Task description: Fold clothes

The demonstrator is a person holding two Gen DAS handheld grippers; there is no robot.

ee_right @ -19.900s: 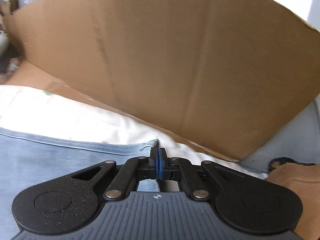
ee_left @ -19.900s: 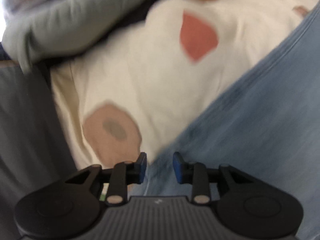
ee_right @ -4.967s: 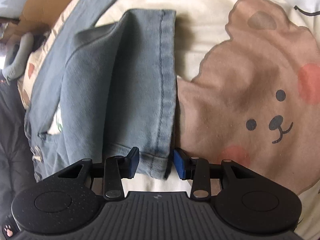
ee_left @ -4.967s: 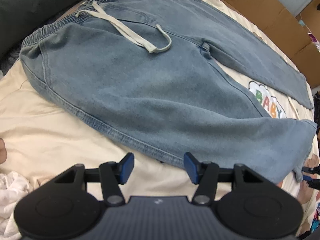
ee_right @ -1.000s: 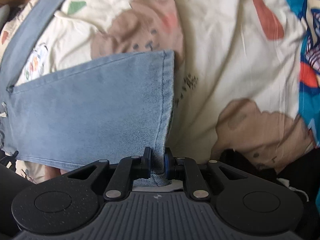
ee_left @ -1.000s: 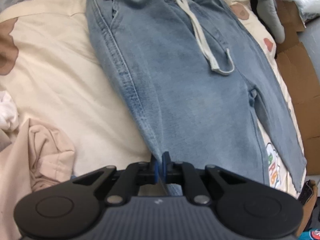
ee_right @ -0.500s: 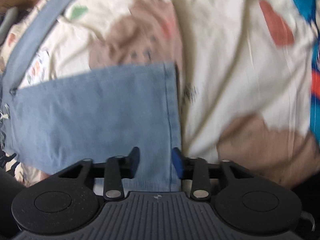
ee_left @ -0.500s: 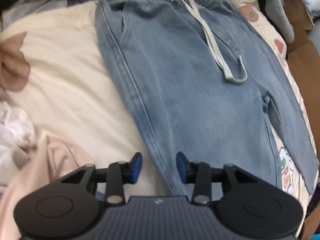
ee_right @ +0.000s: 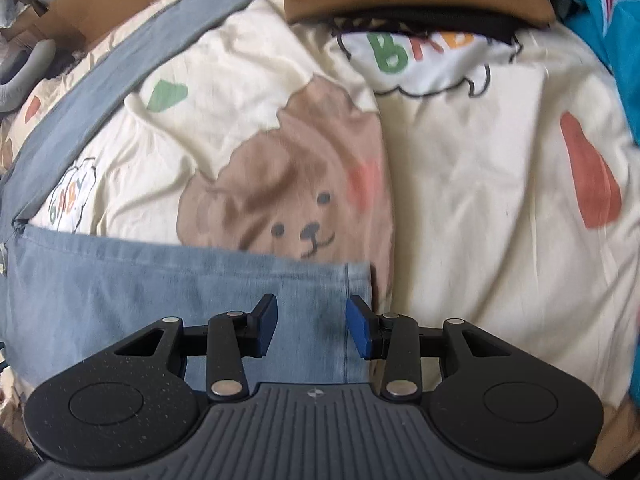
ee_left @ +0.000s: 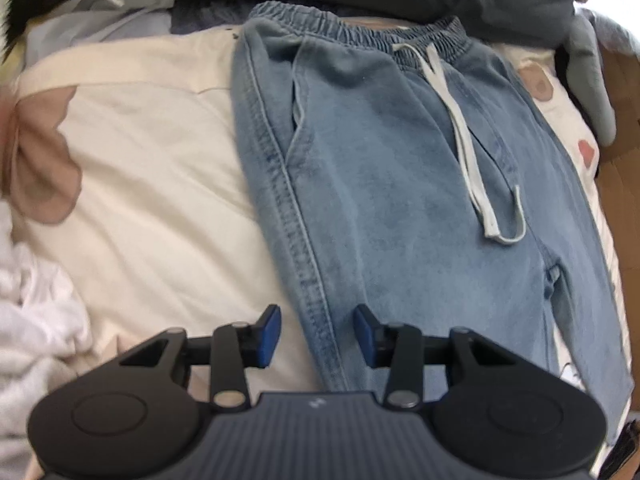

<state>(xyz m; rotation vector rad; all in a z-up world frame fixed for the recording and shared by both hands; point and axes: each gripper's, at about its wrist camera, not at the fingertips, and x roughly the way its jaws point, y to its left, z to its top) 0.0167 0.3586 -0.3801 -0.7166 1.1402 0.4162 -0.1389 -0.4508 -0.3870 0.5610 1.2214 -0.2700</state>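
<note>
Now the light-blue denim drawstring trousers (ee_left: 400, 184) lie flat for folding; left hand-held gripper (ee_left: 317, 336) and right hand-held gripper (ee_right: 311, 330) both released, jaws just parted, straddling seam and hem.

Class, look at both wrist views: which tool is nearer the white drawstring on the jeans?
Left. The left tool hangs open over the jeans' side seam, below the drawstring. The right tool is open at a leg hem, drawstring unseen.
</note>
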